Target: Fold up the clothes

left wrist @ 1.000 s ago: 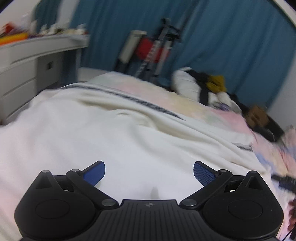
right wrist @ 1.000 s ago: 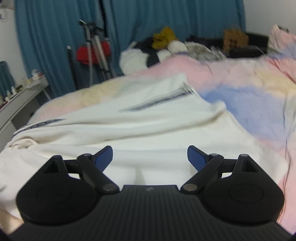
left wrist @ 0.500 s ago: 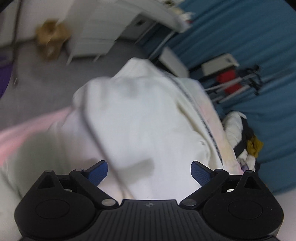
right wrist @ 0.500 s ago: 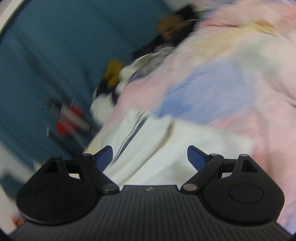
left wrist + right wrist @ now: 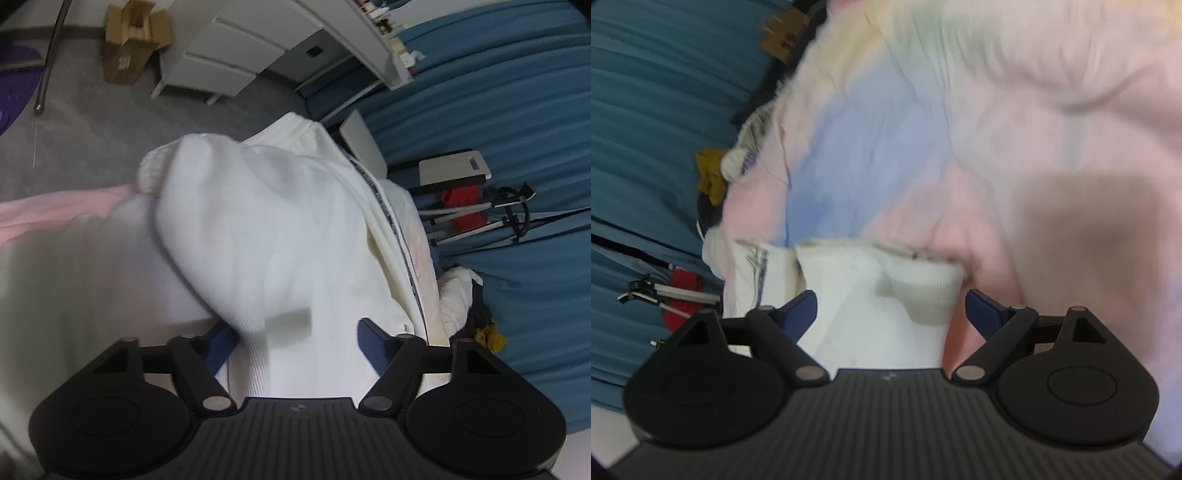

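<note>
Sweater [image 5: 280,229], white and thick-knit, lies spread on the bed with its ribbed cuff [image 5: 155,173] hanging near the bed's edge over the grey floor. A dark striped band [image 5: 388,214] runs along the sweater on the side toward the curtain [image 5: 517,110].

The left gripper [image 5: 295,339] sits low over the sweater, both blue pads spread wide; a fold of sleeve bulges up between them and brushes against the left pad [image 5: 221,341], but nothing is pinched. Beyond the sweater stand a white dresser [image 5: 258,48] and a cardboard box [image 5: 129,44] on the floor, with a tripod [image 5: 480,214] and something red by the curtain.

From the right gripper [image 5: 891,310], the same sweater [image 5: 879,295] shows a ribbed hem lying between the wide-apart pads, close to the left pad [image 5: 801,306] and clear of the other. It is not gripped. The sweater rests on a pastel bedspread [image 5: 997,129] of pink, blue and yellow patches, which is blurred. Past the bedspread's far side is a heap of clothes [image 5: 716,177] against the curtain.
</note>
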{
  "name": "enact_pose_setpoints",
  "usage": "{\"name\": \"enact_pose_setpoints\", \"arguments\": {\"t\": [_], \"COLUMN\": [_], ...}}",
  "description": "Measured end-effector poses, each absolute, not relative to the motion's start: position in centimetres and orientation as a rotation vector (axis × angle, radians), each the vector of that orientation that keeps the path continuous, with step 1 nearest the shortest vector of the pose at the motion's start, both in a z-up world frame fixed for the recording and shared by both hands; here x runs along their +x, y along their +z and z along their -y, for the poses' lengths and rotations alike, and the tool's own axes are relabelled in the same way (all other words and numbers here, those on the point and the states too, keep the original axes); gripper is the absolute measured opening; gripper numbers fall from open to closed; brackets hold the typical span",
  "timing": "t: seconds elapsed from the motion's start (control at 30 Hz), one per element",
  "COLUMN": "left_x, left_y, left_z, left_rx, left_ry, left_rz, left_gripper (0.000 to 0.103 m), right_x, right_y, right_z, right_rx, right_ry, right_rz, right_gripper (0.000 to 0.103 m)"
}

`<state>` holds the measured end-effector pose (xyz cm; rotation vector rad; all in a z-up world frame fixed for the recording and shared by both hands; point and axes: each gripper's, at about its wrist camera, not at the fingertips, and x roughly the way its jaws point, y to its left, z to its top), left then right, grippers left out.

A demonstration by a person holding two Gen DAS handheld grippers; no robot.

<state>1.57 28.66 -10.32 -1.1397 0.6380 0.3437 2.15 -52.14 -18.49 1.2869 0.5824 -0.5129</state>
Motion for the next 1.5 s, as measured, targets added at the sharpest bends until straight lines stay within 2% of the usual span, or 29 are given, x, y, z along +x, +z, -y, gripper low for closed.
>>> {"name": "enact_pose_setpoints", "arguments": {"t": [0.17,0.2,0.23,0.27,0.3,0.4,0.7,1.1,1.3,1.5], "left_x": [1.9,1.8,1.6,1.6,1.7,1.5,-0.1,-0.1,4.4,12.9], "left_y": [-10.7,-10.7,-10.8,-10.8,-10.7,-10.3,-9.6,-6.5,-3.8,-0.1], "left_z": [-28.4,-28.4,-28.5,-28.4,-28.3,-27.8,-29.6,-32.0,-32.4,-32.3], "left_rx": [-1.148,-1.157,-1.165,-1.167,-1.163,-1.145,-1.222,-1.152,-1.13,-1.103], "left_ry": [0.312,0.305,0.3,0.299,0.296,0.288,0.246,0.216,0.181,0.132], "left_rz": [-0.582,-0.574,-0.568,-0.559,-0.551,-0.526,-0.471,-0.5,-0.498,-0.47], "left_gripper": [0.045,0.041,0.032,0.019,0.013,0.007,0.005,0.005,0.005,0.006], "right_x": [3.6,3.7,3.7,3.7,3.4,2.6,0.8,0.5,3.0,12.5], "right_y": [-18.7,-18.6,-18.5,-18.3,-18.3,-17.6,-14.0,-13.1,-10.5,-5.6], "right_z": [50.9,50.8,50.8,50.6,50.4,49.1,47.5,46.7,47.0,48.0], "right_rx": [1.256,1.249,1.243,1.238,1.242,1.236,1.096,1.072,1.05,0.957], "right_ry": [-0.541,-0.558,-0.58,-0.61,-0.633,-0.661,-0.628,-0.572,-0.532,-0.499], "right_rz": [-0.595,-0.589,-0.586,-0.574,-0.546,-0.441,-0.269,-0.22,-0.212,-0.218], "right_gripper": [0.064,0.055,0.042,0.033,0.018,0.008,0.006,0.006,0.006,0.006]}}
